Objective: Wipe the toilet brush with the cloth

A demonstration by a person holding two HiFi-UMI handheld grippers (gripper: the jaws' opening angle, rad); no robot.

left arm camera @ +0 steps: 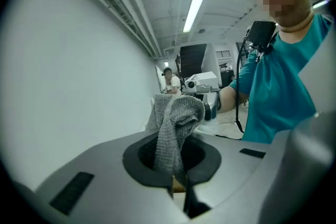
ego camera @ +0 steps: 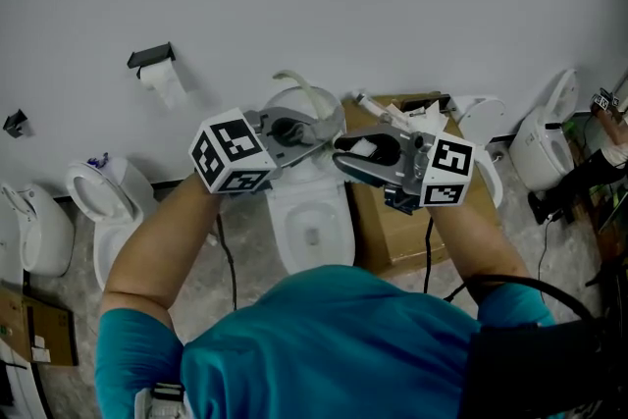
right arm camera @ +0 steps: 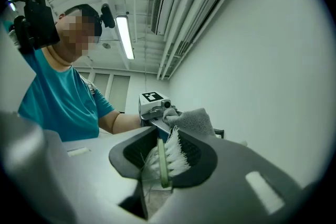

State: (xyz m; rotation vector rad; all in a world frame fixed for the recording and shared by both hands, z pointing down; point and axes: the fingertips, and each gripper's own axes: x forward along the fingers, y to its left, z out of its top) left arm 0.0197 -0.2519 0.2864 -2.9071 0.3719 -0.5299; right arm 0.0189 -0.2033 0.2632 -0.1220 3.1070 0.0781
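Below me I've got the mottled floor (ego camera: 201, 285): a white toilet (ego camera: 312, 221) dead ahead against the wall, a cardboard box (ego camera: 388, 235) just beside it, another toilet (ego camera: 106, 201) off left, and a black cable (ego camera: 229, 262) trailing across.

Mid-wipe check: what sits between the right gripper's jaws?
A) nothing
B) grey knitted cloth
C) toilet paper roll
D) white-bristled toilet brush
D: the right gripper is clamped on the white-bristled toilet brush; the grey knitted cloth is held in the left gripper.
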